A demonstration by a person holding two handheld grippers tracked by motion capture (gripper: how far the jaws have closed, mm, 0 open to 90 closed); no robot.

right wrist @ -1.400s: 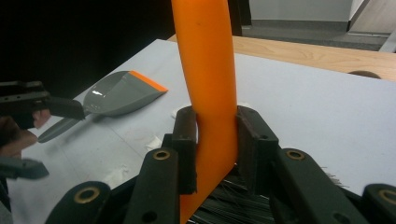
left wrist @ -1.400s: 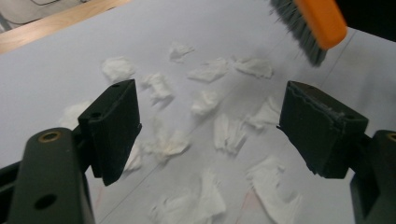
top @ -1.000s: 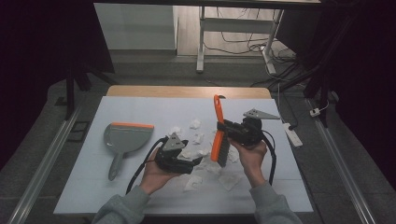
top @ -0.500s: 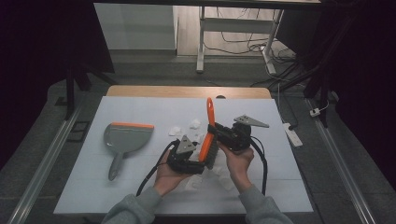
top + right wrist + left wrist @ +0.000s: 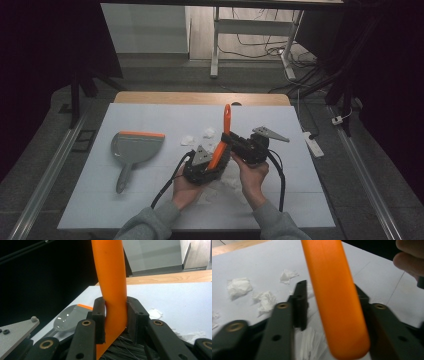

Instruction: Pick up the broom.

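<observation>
My left gripper point(image 5: 214, 161) has just been closing around the orange brush point(image 5: 223, 136) handle mid-table; right gripper point(image 5: 239, 146) stays clenched on it, dustpan point(image 5: 131, 150) at nine o'clock – handover underway

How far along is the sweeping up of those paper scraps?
Done: the brush is picked up, the right gripper clamped on its orange handle above the bristles. In hand: the left gripper has just been closing its jaws around the handle's end; a gap shows on one side. Left: the paper scraps lie scattered on the table, and the dustpan looks unused.
</observation>
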